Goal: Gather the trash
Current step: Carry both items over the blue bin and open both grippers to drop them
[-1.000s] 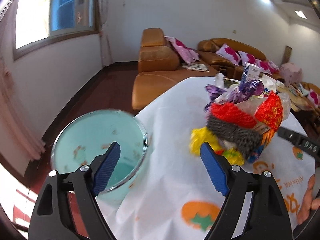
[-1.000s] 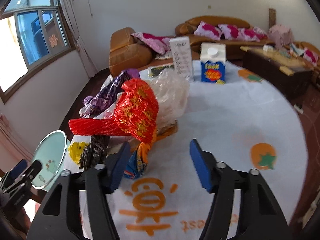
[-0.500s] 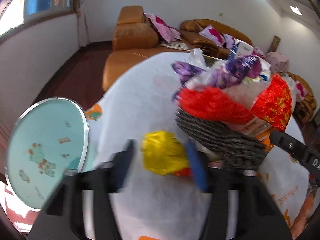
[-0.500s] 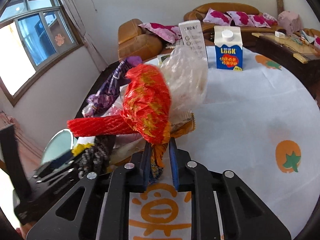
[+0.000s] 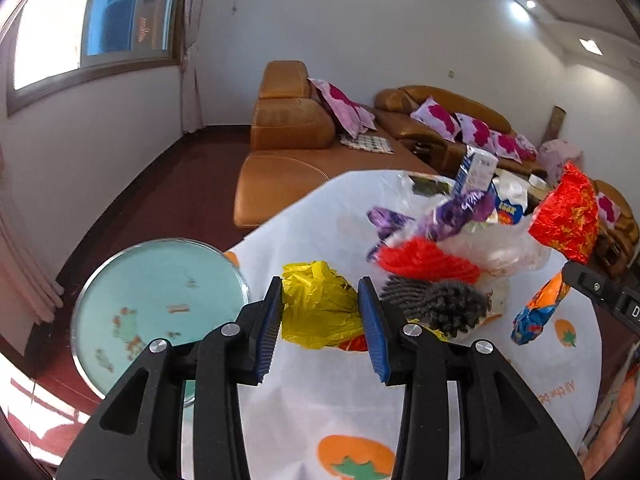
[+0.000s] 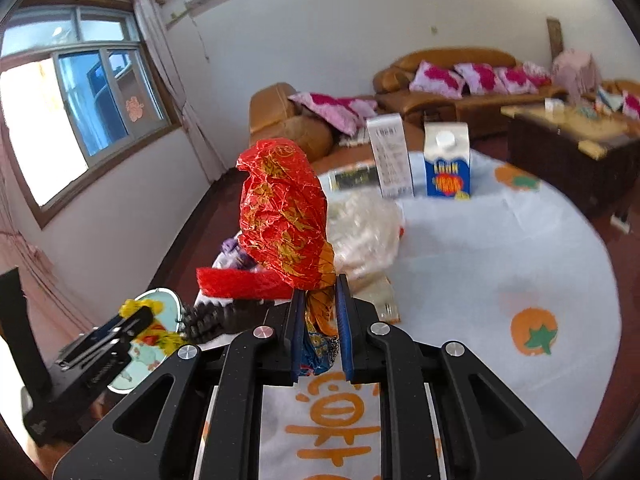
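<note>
Pinching one red wrapper [image 6: 286,216] | right hand-held gripper [image 6: 318,330] | two cartons [image 6: 446,162]

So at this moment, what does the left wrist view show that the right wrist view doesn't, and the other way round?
Only the left wrist view: the left gripper closed on the yellow bag, the purple wrapper in full, and the whole round bin beside the table.

Only the right wrist view: the right gripper shut on the tail of the red foil bag, the coffee table, and the front of the blue milk carton.

Both: the red foil bag, the clear plastic bag, the dark knitted piece, the sofas and the white tablecloth.
</note>
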### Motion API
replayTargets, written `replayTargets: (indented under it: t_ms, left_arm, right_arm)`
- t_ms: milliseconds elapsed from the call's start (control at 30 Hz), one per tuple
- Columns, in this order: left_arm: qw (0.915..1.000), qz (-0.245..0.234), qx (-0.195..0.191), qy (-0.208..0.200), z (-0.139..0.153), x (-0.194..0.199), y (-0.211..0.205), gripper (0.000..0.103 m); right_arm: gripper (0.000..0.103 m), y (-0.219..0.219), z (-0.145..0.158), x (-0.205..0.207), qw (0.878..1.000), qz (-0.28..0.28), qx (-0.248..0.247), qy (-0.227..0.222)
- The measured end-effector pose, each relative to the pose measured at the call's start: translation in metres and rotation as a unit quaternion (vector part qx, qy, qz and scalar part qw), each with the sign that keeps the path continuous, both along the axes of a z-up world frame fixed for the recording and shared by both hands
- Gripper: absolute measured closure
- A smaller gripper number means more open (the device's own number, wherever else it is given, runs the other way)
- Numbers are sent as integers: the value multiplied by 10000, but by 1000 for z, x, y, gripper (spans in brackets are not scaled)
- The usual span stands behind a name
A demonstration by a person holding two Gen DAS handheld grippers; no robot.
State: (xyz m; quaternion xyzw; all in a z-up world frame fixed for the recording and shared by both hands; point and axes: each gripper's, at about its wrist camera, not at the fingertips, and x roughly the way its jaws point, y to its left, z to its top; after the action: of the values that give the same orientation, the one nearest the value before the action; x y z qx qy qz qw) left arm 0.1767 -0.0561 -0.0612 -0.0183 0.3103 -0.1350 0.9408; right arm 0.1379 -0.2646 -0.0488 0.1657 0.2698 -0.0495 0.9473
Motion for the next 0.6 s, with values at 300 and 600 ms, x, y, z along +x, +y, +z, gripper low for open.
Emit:
replayTargets:
  t_ms: [300,600]
  left_arm:
    - [9995,173,89,-229,16,-22,34,65]
    - [9926,1156,124,-360,25,-14,103,64]
  right_arm:
    - [87,14,1,0,9996,-121,-209,133]
    - [87,61,27,16,9983,542,-198,-112]
